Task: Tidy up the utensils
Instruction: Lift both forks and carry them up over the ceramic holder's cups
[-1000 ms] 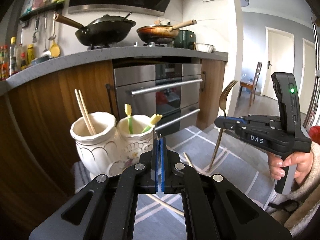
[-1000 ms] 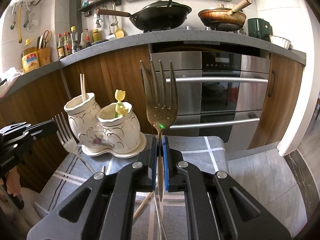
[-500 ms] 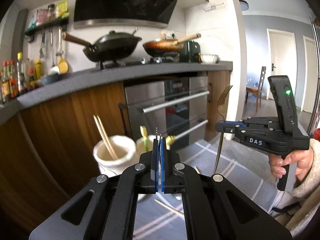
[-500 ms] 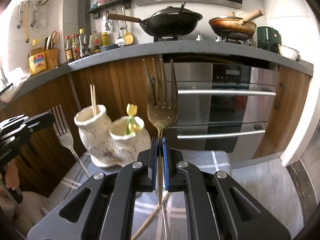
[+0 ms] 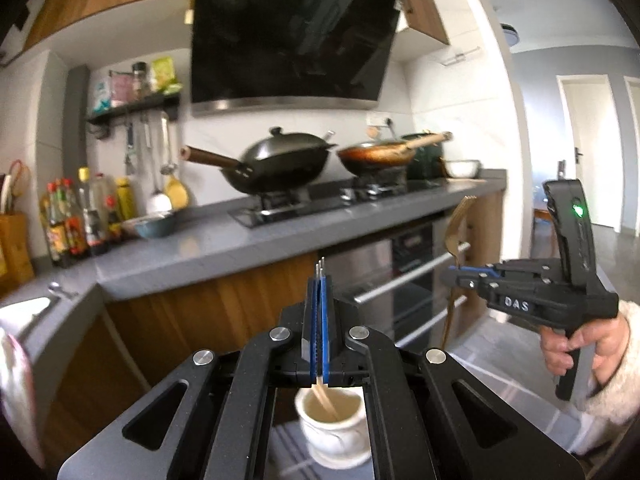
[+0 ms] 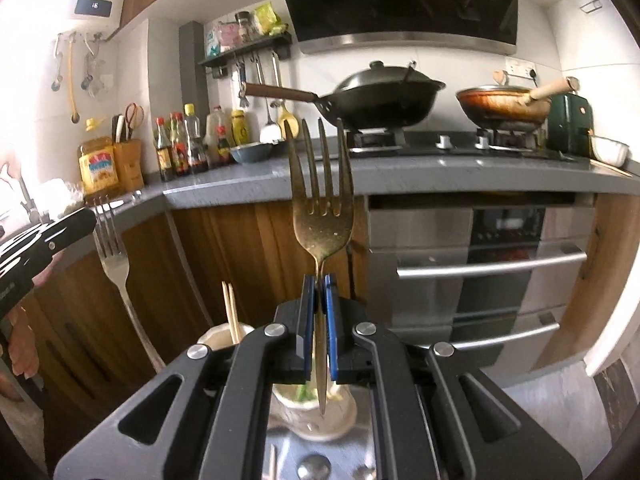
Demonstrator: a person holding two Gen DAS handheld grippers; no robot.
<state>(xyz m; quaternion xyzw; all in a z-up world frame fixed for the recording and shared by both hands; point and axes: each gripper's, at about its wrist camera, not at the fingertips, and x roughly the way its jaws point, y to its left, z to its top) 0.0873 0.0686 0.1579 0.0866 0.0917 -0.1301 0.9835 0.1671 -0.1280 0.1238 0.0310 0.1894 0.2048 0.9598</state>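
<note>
Kitchen counter point(image 6: 460, 172) with two woks spans the background. Right gripper point(image 6: 319, 280) pinches a gold fork point(image 6: 320, 204) upright at 12 o'clock — left gripper point(image 5: 319, 280) clamps a silver fork point(image 6: 114, 256), tines up, above the white holder point(image 5: 334, 420) with chopsticks point(image 6: 231, 312).

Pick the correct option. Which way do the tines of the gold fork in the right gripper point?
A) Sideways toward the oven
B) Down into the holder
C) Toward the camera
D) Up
D: in the right wrist view the right gripper is shut on the neck of the gold fork, its tines standing up above the jaws.
</note>
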